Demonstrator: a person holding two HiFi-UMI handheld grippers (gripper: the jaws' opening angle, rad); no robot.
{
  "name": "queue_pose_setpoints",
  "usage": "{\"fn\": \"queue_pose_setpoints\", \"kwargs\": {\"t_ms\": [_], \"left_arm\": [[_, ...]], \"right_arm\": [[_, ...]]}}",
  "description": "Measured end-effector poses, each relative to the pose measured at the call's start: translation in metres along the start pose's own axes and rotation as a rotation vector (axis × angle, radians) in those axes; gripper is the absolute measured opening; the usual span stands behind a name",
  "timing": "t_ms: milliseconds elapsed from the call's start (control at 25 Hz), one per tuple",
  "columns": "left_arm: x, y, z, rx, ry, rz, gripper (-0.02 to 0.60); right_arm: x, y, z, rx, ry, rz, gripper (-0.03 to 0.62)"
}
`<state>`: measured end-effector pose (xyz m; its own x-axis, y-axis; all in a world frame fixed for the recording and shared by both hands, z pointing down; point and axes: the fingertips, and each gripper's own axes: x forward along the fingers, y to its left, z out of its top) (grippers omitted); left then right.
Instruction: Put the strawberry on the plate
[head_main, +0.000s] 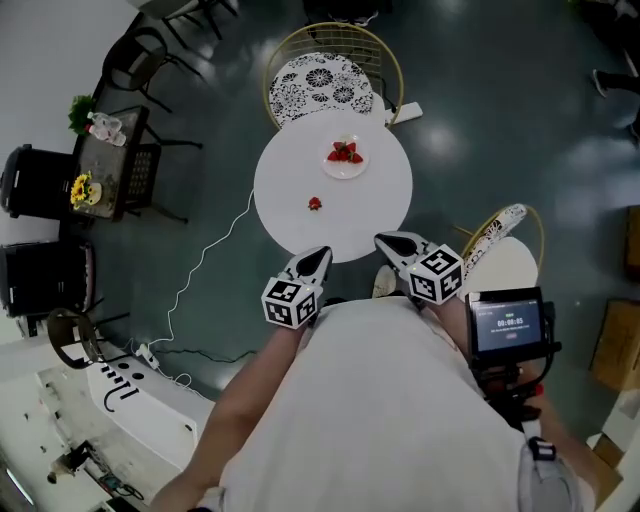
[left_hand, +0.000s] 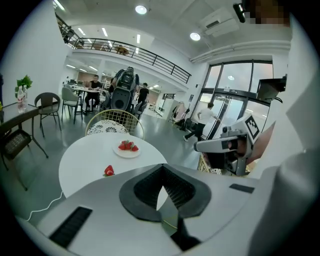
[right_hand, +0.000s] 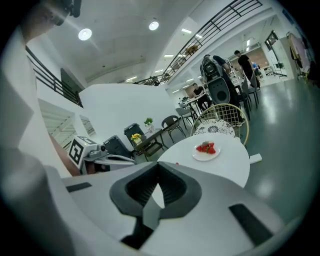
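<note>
A single red strawberry (head_main: 315, 204) lies on the round white table (head_main: 290, 180), near its middle. Farther back stands a white plate (head_main: 345, 173) holding a few strawberries. Both grippers hover at the table's near edge, short of the fruit. My left gripper (head_main: 318, 259) is shut and empty; its own view shows the strawberry (left_hand: 109, 171) ahead to the left and the plate (left_hand: 127, 154) beyond it. My right gripper (head_main: 392, 242) is also shut and empty. Its view shows the plate (right_hand: 206, 156) ahead to the right, while the loose strawberry (right_hand: 177, 163) barely peeks over the gripper body.
A gold wire chair with a patterned cushion (head_main: 322, 85) stands behind the table, and another chair (head_main: 505, 250) sits at the right. A white cable (head_main: 200, 270) trails over the dark floor. At far left is a dark side table with flowers (head_main: 105, 165). People stand in the background.
</note>
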<state>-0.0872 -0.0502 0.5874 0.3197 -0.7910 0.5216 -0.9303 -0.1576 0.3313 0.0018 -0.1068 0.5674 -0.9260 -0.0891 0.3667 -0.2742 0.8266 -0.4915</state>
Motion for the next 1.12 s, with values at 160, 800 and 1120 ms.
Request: {"fn": "queue_pose_setpoints", "kwargs": {"t_ms": [160,800,1120], "left_arm": [[-0.001,0.011,0.003,-0.015,0.008,0.023,0.005],[0.007,0.051,0.017,-0.011,0.051,0.01,0.005],[0.023,0.071,0.01,0.02,0.11,-0.006,0.005]], "right_arm": [[0.001,-0.001,0.003,0.013,0.015,-0.004,0.005],[0.017,-0.021,0.03,0.03,0.035,-0.078,0.005],[0.031,-0.03,0.026,0.054,0.048,-0.105,0.005]]}}
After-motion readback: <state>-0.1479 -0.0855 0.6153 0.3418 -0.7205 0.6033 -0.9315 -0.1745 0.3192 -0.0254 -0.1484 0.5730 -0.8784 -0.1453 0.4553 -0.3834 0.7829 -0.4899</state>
